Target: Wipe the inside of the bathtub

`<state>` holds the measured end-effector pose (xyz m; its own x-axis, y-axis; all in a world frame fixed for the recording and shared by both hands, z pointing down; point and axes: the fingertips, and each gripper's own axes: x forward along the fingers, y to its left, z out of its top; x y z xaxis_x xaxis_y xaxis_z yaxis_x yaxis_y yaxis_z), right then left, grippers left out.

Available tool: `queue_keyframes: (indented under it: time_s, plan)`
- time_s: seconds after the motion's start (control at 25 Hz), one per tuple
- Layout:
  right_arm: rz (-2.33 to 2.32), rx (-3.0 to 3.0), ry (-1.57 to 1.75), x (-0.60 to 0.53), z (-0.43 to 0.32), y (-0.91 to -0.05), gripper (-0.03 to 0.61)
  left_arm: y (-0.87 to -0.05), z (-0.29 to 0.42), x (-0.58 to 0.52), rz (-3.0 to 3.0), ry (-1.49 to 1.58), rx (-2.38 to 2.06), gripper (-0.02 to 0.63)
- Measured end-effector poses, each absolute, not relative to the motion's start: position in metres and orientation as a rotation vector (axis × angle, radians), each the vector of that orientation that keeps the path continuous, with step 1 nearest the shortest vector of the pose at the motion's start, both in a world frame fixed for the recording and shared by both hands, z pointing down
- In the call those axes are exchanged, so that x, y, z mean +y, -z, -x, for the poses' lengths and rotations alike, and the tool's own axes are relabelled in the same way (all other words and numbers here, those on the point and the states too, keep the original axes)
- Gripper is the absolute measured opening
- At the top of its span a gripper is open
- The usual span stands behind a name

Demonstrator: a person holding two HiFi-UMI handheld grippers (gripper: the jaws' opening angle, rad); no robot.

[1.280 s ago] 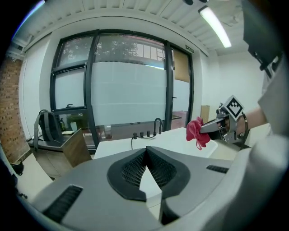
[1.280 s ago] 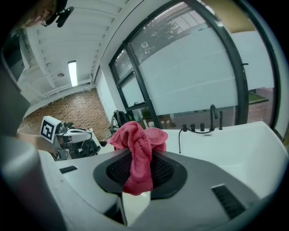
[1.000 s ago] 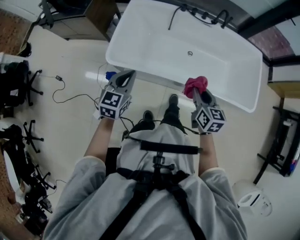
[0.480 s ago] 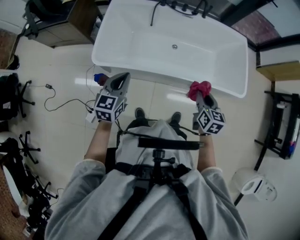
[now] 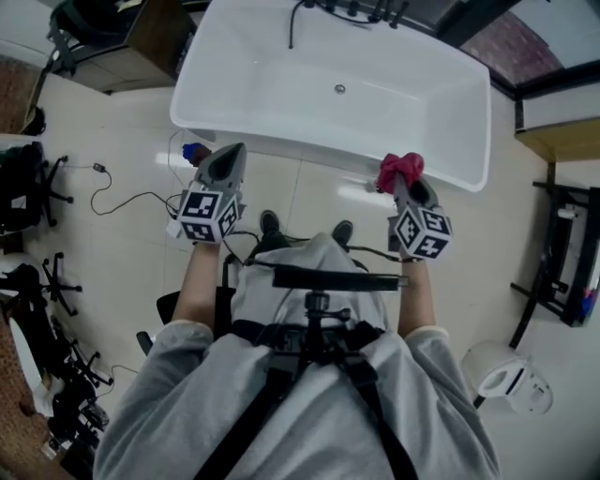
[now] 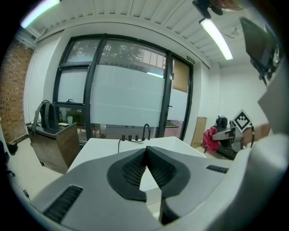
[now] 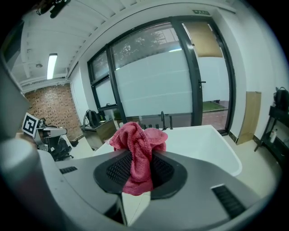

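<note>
A white freestanding bathtub (image 5: 281,56) stands ahead of me, with a drain (image 5: 339,89) in its floor and black taps (image 5: 356,11) on its far rim. My right gripper (image 5: 405,180) is shut on a red cloth (image 5: 398,170), held just short of the tub's near rim on the right. The cloth (image 7: 137,151) bunches up between the jaws in the right gripper view, with the tub (image 7: 203,140) beyond. My left gripper (image 5: 228,159) hangs shut and empty near the tub's left near corner. Its jaws (image 6: 146,151) meet at the tips, the tub (image 6: 108,149) behind.
A blue object (image 5: 195,151) and a black cable (image 5: 131,202) lie on the tiled floor left of the tub. Office chairs (image 5: 33,192) stand far left, a wooden cabinet (image 5: 141,56) at back left, a black rack (image 5: 567,262) on the right and a white bin (image 5: 502,375) at lower right.
The view has shifted, so the tub sits more to the left and higher in the picture. Both grippers keep their states, the right one still holding the cloth near the near rim.
</note>
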<state>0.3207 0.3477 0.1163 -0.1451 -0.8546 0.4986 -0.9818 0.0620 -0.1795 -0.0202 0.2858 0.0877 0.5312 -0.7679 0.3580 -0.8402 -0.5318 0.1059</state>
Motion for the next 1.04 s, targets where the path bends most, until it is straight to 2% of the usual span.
queue_keyframes:
  time_s: [0.32, 1.04]
  plan:
    - [-1.82, -2.14, -0.733, 0.352, -0.345, -0.129, 0.1, -0.081, 0.002, 0.305, -2.489, -0.464, -1.413, 0.005]
    - [-1.817, -2.147, -0.741, 0.366, -0.328, -0.132, 0.1, -0.084, 0.023, 0.311, -2.488, -0.506, -1.406, 0.005]
